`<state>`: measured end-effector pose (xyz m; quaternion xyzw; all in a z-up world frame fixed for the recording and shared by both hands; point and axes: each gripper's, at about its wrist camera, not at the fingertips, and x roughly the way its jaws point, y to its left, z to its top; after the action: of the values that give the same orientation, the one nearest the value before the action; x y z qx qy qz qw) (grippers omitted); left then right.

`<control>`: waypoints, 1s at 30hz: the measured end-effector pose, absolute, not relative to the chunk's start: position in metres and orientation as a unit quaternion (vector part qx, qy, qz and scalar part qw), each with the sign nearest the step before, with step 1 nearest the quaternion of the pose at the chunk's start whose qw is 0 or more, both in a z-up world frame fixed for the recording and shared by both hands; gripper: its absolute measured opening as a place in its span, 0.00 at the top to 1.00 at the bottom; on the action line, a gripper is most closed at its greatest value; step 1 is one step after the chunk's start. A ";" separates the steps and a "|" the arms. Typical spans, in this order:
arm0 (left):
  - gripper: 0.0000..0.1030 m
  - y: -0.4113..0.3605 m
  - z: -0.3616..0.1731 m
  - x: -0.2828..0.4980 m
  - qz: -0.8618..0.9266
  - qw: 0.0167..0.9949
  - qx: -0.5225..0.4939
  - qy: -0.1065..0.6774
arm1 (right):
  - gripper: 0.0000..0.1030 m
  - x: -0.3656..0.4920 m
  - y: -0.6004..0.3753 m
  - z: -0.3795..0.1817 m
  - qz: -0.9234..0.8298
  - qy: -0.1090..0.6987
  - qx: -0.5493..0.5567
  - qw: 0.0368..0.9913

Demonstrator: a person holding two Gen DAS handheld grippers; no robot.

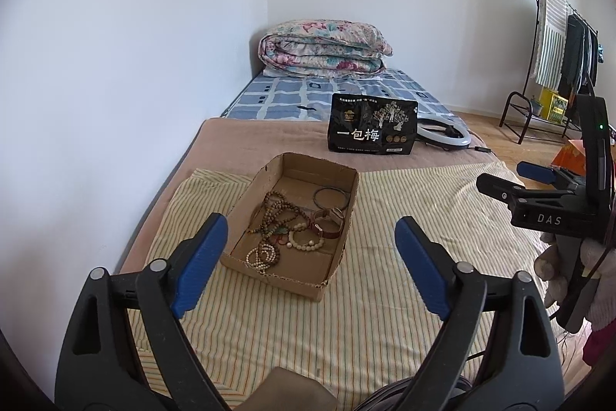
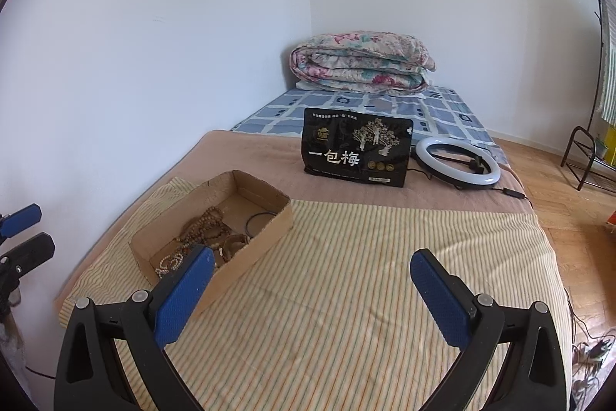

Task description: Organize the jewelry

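Observation:
An open cardboard box (image 1: 346, 180) sits on a striped cloth (image 1: 404, 257) on the bed. It holds a heap of jewelry: brown bead strings (image 1: 279, 210), white bead bracelets (image 1: 304, 243), a dark bangle (image 1: 329, 197) and a watch (image 1: 331, 220). My left gripper (image 1: 312, 249) is open and empty, hovering just in front of the box. My right gripper (image 2: 312, 284) is open and empty, to the right of the box (image 2: 277, 214). The right gripper also shows in the left wrist view (image 1: 516, 180), held by a gloved hand.
A black snack bag (image 1: 371, 130) stands behind the box, with a white ring light (image 2: 458, 160) beside it. A folded floral quilt (image 1: 325, 49) lies at the bed's far end. A clothes rack (image 1: 562, 64) stands at the right over wooden floor.

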<state>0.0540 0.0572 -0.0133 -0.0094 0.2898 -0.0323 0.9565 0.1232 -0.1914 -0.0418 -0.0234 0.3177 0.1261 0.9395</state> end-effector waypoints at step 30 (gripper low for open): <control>0.00 0.058 -0.008 0.045 -0.017 0.960 -0.003 0.280 | 0.00 0.106 -0.204 -0.043 0.111 0.320 -0.026 0.941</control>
<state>0.0449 0.0580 -0.0085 -0.0031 0.2796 -0.0173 0.9600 0.1057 -0.2036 -0.0432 -0.0261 0.3196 0.1110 0.9407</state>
